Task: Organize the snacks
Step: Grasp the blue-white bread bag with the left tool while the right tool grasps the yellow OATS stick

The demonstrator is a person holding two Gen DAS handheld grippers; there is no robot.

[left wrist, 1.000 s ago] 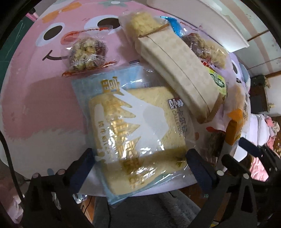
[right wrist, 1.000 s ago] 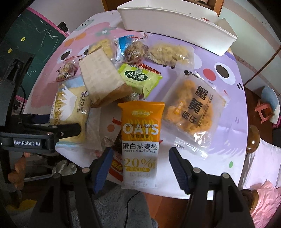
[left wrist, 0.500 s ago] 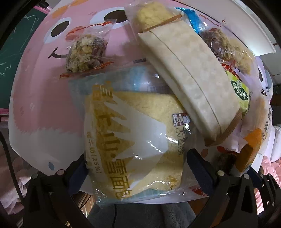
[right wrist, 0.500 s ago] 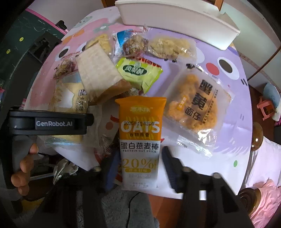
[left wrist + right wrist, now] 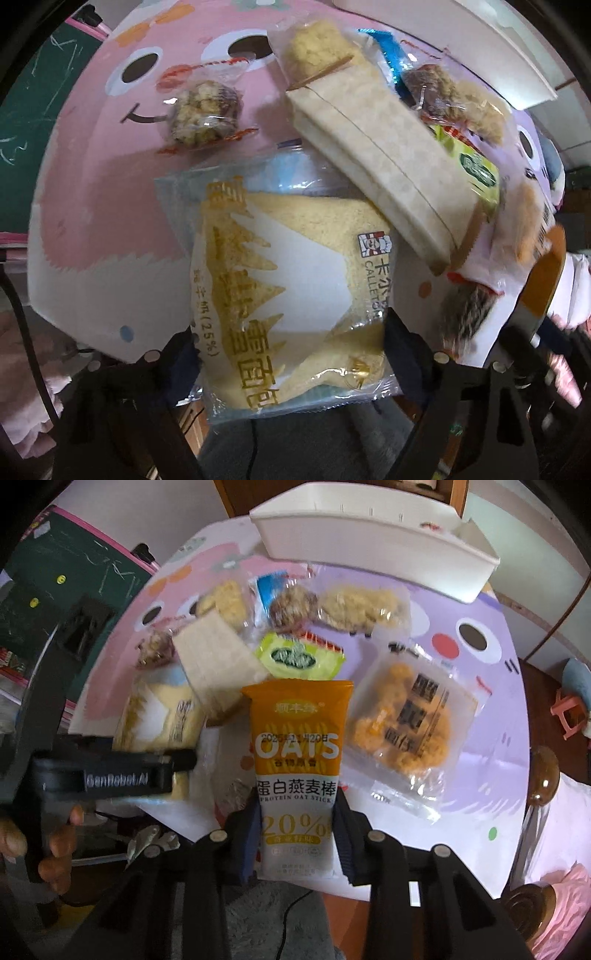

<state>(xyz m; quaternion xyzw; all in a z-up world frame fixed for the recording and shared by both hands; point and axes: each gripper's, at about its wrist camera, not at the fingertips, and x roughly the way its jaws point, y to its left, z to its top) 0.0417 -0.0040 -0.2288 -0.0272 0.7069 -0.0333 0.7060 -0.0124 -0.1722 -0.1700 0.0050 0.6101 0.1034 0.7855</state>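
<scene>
My left gripper (image 5: pixel 291 354) is shut on the near end of a clear bag of yellow bread (image 5: pixel 295 280), which lies at the table's near edge. The bread bag also shows in the right wrist view (image 5: pixel 162 716), with the left gripper's black body in front of it. My right gripper (image 5: pixel 297 834) is shut on the lower part of an orange and white OATS bar pack (image 5: pixel 297 753). A long beige wafer pack (image 5: pixel 376 147) leans over the bread bag's far right corner.
Other snacks lie on the pink and purple cartoon table cover (image 5: pixel 461 602): a nut ball (image 5: pixel 203 110), a green packet (image 5: pixel 299 657), an orange noodle bag (image 5: pixel 410 716), and several small bags. A white bin (image 5: pixel 373 531) stands at the far edge.
Both grippers have closed: the left on the bread bag, the right on the OATS pack. The left gripper moved in over the bread bag's near end.
</scene>
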